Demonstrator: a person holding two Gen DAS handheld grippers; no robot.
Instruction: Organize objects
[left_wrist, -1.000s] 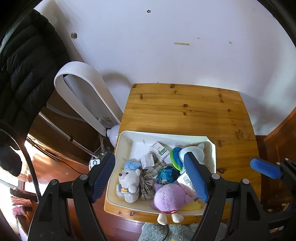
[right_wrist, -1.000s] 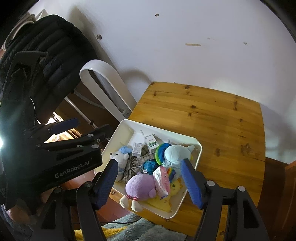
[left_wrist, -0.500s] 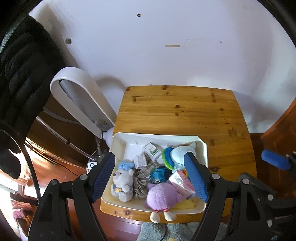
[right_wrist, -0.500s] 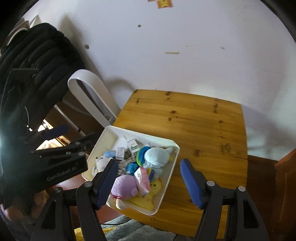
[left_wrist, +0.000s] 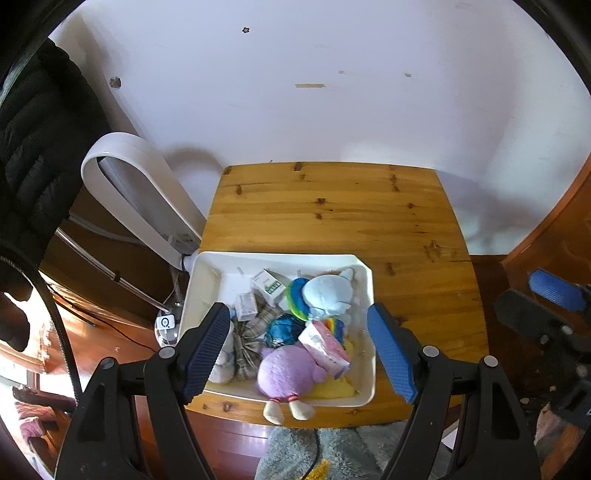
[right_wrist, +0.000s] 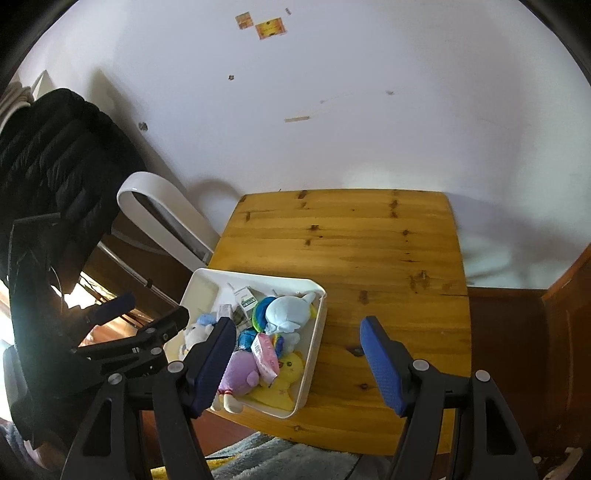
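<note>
A white tray (left_wrist: 207, 275) sits at the near left of a wooden table (left_wrist: 332, 214). It holds a purple plush (left_wrist: 286, 371), a pale blue plush (left_wrist: 327, 295), a pink packet (left_wrist: 323, 349), a small green-and-white box (left_wrist: 269, 286) and other small items. My left gripper (left_wrist: 299, 356) is open and empty, high above the tray. My right gripper (right_wrist: 297, 363) is open and empty, above the tray's right edge (right_wrist: 314, 343); the purple plush (right_wrist: 240, 373) and pink packet (right_wrist: 266, 354) show there too.
A white looped fan (left_wrist: 136, 192) leans against the wall left of the table. A black padded jacket (right_wrist: 55, 147) hangs at the far left. A grey rug (left_wrist: 325, 454) lies on the floor before the table. Wooden furniture (right_wrist: 565, 314) stands at the right.
Both grippers have drawn back and up from the tray, so the table and tray look smaller. Both stay open and empty.
</note>
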